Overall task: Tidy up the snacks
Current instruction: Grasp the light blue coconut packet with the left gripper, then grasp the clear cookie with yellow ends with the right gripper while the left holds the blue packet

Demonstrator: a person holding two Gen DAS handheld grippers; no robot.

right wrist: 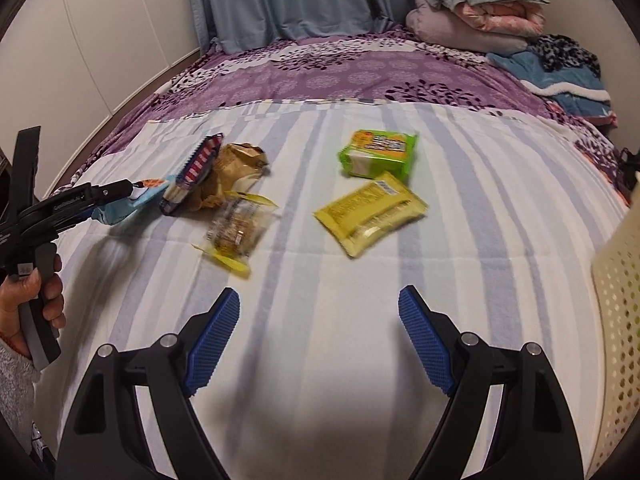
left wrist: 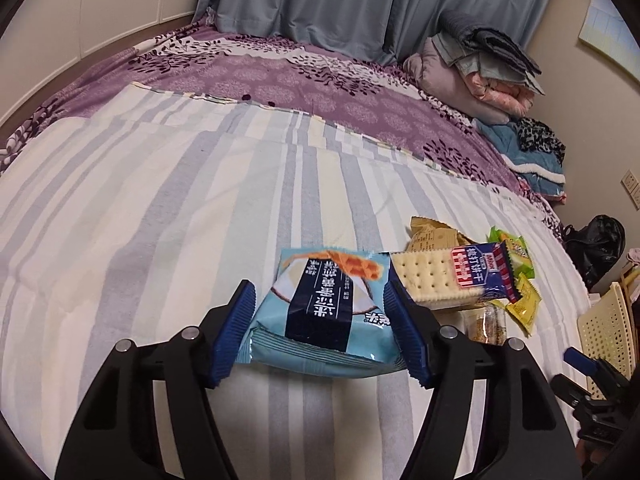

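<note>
Snacks [right wrist: 370, 212] on striped bedsheet [right wrist: 460, 240] — curtained bedroom

The striped sheet [right wrist: 320, 280] was matt woven cloth. The light blue packet [left wrist: 320, 312] was glossy plastic film, as was the yellow packet [right wrist: 372, 212]. The clear wrapper [right wrist: 236, 228] looked shiny and crinkled. The gripper pads [right wrist: 214, 348] were blue ribbed rubber (or plastic). The basket [right wrist: 618, 320] was matt perforated plastic.

The red, white and blue cracker packet [left wrist: 476, 272] in the middle right says "苏打饼干". The other words are too blurry.
</note>
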